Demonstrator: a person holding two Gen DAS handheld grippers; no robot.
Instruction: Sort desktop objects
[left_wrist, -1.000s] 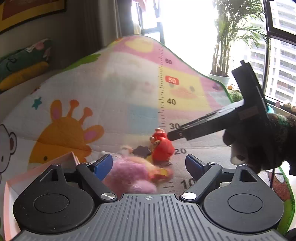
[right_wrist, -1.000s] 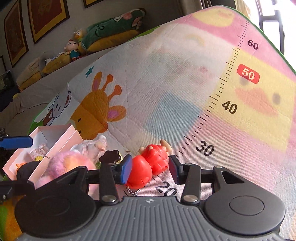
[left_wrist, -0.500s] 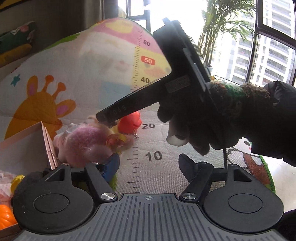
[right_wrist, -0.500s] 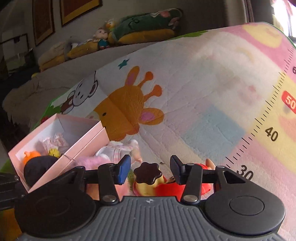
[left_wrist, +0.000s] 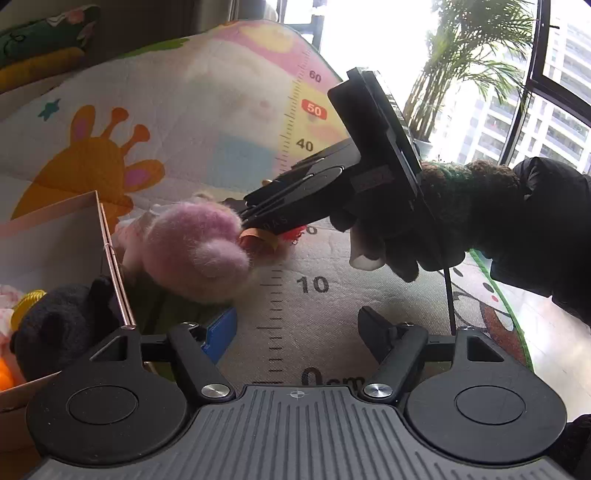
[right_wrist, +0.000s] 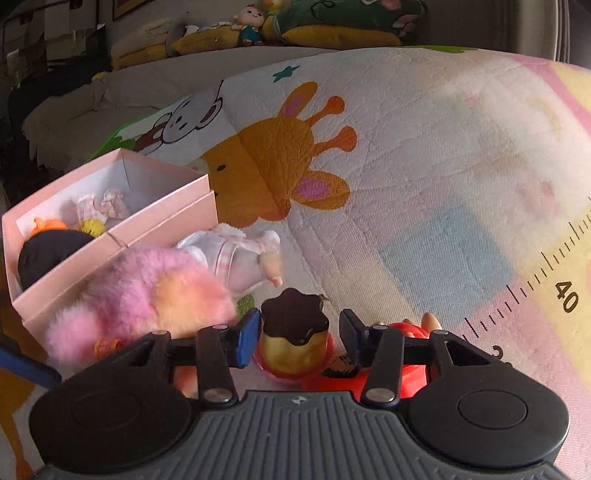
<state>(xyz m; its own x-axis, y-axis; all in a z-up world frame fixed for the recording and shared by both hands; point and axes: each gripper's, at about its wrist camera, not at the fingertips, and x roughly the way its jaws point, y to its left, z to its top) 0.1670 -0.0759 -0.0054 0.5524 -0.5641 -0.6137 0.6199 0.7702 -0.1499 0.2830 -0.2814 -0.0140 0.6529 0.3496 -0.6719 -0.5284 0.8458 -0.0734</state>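
The right gripper (right_wrist: 297, 334) straddles the chocolate-topped pudding toy (right_wrist: 293, 332) on the play mat (right_wrist: 424, 184), fingers narrow but apparently not yet gripping, ready to carry it to the pink box (right_wrist: 122, 236), while the left gripper (left_wrist: 295, 326) hangs empty, fingers opening.

Window (left_wrist: 388, 40) glare blows out the left view — right view dimmer; fisheye bends the edges.
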